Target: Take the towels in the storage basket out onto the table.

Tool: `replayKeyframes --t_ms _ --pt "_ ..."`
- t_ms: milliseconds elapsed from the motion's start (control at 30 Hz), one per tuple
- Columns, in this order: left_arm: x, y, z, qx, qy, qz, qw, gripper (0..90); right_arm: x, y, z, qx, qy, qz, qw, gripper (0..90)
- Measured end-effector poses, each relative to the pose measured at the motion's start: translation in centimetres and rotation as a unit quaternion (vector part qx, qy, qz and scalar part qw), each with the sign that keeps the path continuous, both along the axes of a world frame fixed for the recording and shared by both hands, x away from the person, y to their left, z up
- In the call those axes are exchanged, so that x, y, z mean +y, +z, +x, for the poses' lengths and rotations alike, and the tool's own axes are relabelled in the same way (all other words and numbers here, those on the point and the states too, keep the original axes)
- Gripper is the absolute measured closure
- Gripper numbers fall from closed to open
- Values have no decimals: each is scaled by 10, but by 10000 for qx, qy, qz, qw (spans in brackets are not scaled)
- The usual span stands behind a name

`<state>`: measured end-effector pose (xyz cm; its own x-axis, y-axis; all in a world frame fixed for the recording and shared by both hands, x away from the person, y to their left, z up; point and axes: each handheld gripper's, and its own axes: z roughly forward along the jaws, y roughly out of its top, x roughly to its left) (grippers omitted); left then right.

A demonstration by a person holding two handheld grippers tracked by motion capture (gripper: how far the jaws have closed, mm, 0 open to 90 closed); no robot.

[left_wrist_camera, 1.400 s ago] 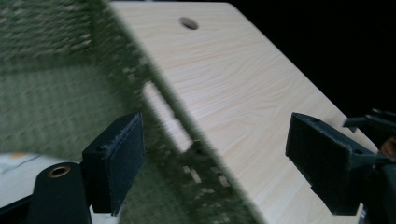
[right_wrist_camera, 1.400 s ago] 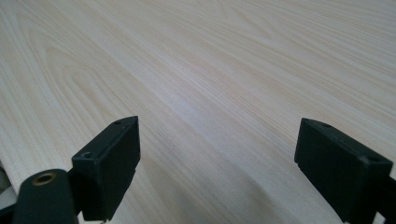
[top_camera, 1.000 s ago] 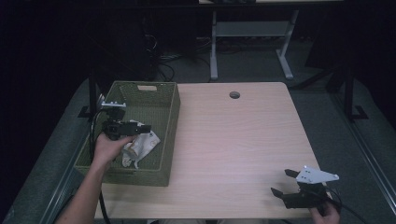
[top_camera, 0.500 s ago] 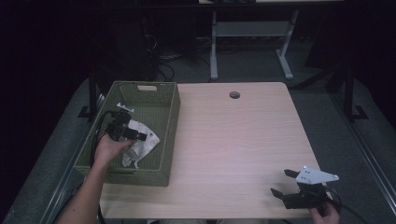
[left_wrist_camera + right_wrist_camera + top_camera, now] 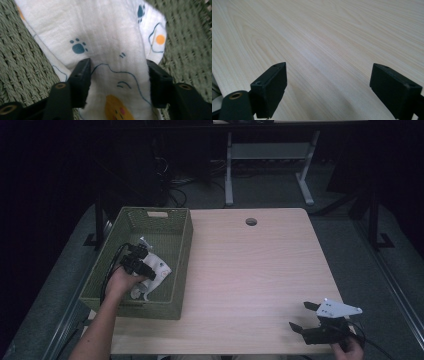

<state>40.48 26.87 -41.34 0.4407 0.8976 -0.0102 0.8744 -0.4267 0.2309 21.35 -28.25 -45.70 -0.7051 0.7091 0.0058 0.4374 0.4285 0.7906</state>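
A white cloth [image 5: 159, 270] printed with blue paw marks and orange blobs lies in the green woven basket [image 5: 183, 251] at the table's left. My left gripper [image 5: 144, 266] is down inside the basket over it. In the left gripper view the cloth [image 5: 112, 35] lies between the two black jaws of the left gripper [image 5: 118, 68], which have just been closing and now stand half closed along its sides without a firm pinch. My right gripper [image 5: 300, 315] rests low at the table's near right corner, jaws wide apart. In its own view the right gripper [image 5: 328, 72] has bare wood between them.
The light wooden table [image 5: 250, 270] has a round cable hole [image 5: 251, 221] at the back. The basket's woven floor [image 5: 25, 75] surrounds the cloth. A metal stand [image 5: 265, 160] and dark floor lie beyond the table.
My left gripper has sunk lower into the basket onto the cloth, and its jaws have drawn closer together. The right gripper has stayed where it was.
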Motion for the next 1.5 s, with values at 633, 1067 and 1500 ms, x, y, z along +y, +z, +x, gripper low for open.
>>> replayKeyframes --t_ms 633,1067,1500 --pt "-3 -9 4 213 219 316 9990 632 2 1 -2 -16 29 5 10000 140" --pt "8 6 0 5 232 -215 9995 777 1 0 0 -10 22 5 10000 140" --pt "23 48 -28 -944 252 -1825 9783 775 0 1 -2 -80 -83 44 9999 140"
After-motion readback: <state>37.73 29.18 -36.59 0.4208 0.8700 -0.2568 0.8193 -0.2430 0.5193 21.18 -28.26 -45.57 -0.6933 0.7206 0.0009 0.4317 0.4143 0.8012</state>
